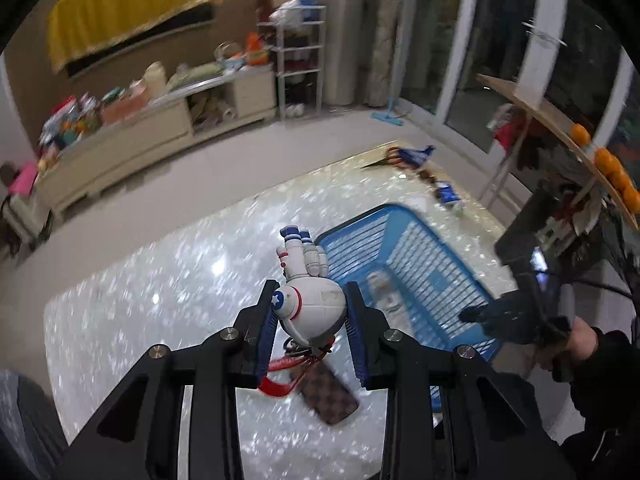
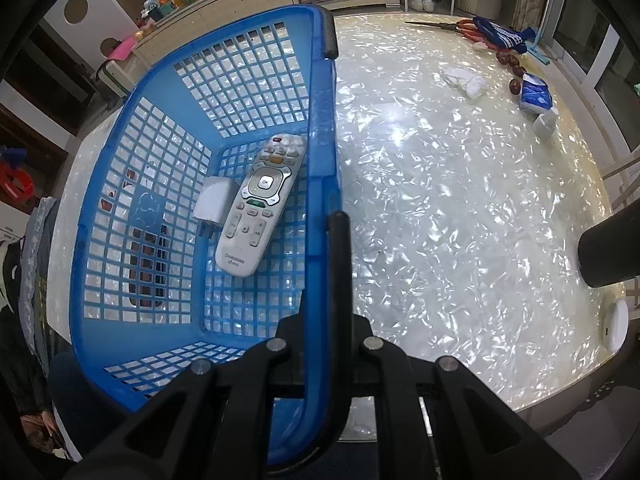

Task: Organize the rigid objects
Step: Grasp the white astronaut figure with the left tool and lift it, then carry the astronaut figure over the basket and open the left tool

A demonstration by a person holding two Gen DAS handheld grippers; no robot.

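- From my left wrist view, the blue basket (image 1: 404, 264) is smeared by motion, and I can't identify the pale things inside it.
- The checked phone case (image 1: 330, 394) is partly covered by the left gripper's (image 1: 312, 312) finger.
- The right gripper (image 1: 516, 316) there is a dark blur; its jaws are unreadable.
- In my right wrist view, a dark object (image 2: 150, 256) behind the basket (image 2: 320, 128) wall shows only through the mesh.
- The right gripper's (image 2: 326, 360) fingertips sit hidden against the rim.
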